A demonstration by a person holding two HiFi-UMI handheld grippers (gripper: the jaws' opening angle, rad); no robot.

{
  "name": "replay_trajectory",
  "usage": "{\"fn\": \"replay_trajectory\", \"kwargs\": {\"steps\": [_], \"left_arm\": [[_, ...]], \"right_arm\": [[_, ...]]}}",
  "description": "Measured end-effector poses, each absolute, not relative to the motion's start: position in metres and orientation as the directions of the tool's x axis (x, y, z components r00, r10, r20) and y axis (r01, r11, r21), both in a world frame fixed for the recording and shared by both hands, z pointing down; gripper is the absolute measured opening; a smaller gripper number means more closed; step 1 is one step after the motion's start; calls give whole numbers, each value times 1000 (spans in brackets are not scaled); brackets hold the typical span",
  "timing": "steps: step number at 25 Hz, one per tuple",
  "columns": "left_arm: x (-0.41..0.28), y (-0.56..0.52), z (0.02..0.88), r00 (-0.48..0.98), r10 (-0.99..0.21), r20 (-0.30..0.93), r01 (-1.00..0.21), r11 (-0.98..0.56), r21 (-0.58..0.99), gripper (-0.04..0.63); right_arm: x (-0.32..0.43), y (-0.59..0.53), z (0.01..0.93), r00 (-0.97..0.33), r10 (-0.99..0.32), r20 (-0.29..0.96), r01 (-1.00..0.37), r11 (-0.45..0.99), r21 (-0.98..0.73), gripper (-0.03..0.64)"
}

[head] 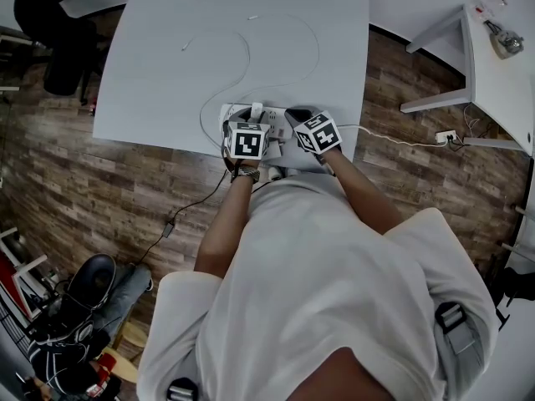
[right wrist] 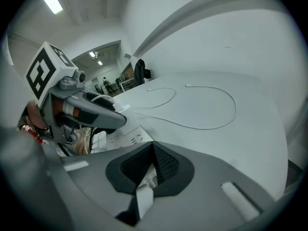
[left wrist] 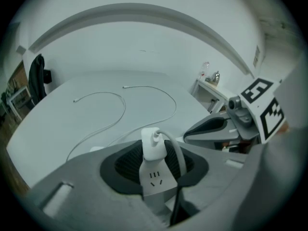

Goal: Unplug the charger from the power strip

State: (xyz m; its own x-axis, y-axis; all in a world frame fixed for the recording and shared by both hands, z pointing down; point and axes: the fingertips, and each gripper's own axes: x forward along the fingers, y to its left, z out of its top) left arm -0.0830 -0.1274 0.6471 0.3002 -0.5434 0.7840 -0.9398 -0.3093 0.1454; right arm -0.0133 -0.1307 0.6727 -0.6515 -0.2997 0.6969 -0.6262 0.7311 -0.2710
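Note:
A white charger (left wrist: 154,143) stands plugged into the white power strip (left wrist: 154,179), its cable curling off to the right. My left gripper (left wrist: 155,150) straddles the strip, and its pads close on the charger from both sides. In the head view the charger (head: 257,107) pokes out just beyond the left gripper (head: 249,117) at the table's near edge. My right gripper (head: 294,117) sits beside it on the right. Its pads (right wrist: 166,165) meet in a narrow V, with a white end piece of the strip (right wrist: 144,196) caught between them. The strip's sockets (right wrist: 122,136) show to its left.
A thin white cable (head: 247,57) loops over the white table (head: 150,73). The strip's cord runs right to a floor outlet (head: 445,136). A white side table (head: 493,65) stands at the right and a black chair (head: 54,40) at the far left. A seated person (head: 75,324) is at the lower left.

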Motion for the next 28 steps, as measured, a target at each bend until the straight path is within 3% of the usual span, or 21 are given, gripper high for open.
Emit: {"fn": "replay_trajectory", "kwargs": {"steps": [6, 17, 25, 28], "left_arm": [[-88, -128, 645, 338, -567, 751, -941, -223, 255, 147], [-84, -129, 646, 278, -547, 790, -931, -355, 82, 146], [-87, -128, 644, 356, -564, 745, -935, -220, 280, 147], [-86, -129, 643, 341, -566, 751, -939, -236, 249, 146]], "right_arm": [[-14, -131, 673, -652, -304, 695, -629, 728, -272, 0], [-16, -130, 672, -654, -317, 686, -632, 728, -266, 0], [-14, -130, 673, -662, -315, 680, -629, 726, -276, 0], [-14, -130, 673, -662, -316, 680, -628, 729, -273, 0]]}}
